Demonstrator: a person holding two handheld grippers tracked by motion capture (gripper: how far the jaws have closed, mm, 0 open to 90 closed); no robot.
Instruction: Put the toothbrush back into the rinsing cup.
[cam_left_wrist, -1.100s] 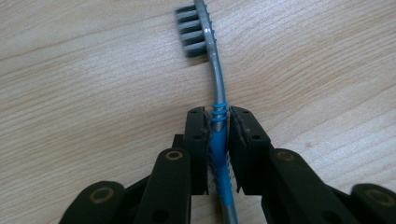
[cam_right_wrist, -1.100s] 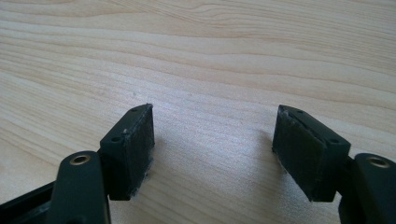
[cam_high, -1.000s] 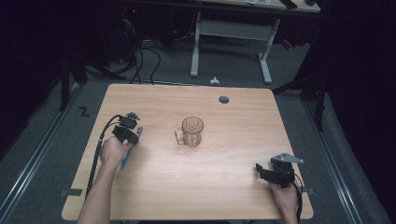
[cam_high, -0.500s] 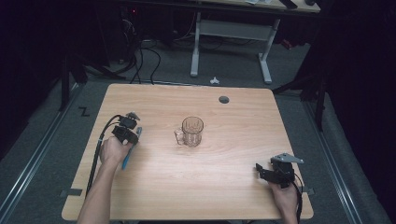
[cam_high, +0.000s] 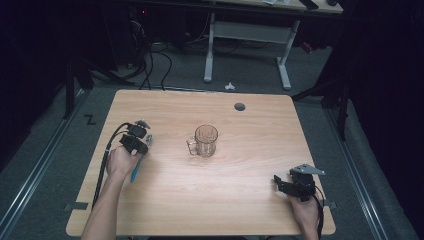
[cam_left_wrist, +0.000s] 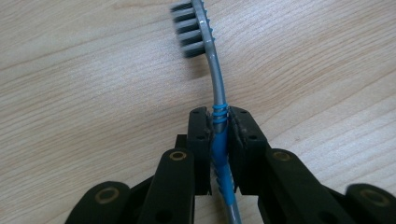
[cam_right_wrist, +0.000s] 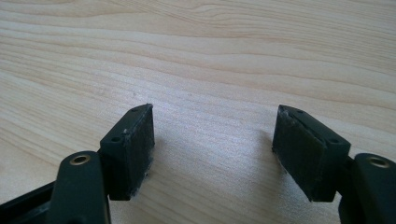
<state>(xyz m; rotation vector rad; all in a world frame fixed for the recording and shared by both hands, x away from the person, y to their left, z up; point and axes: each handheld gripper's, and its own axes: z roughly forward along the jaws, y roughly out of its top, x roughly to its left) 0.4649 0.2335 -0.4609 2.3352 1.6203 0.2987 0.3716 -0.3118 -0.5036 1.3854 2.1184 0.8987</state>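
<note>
Gripping a blue toothbrush (cam_left_wrist: 219, 140) mid-handle, left claw (cam_left_wrist: 218, 135), bristled head pointing forward, right claw (cam_right_wrist: 212, 140) gaping empty.

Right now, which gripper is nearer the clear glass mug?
Left. The left gripper, shut on the blue toothbrush, sits beside the clear glass mug; the right gripper rests near the table's front edge.

A glass mug (cam_high: 205, 141) stands near the middle of the surface (cam_high: 240, 210). The toothbrush (cam_high: 140, 157) lies to its left, the right claw (cam_high: 280, 183) near the front right corner.
</note>
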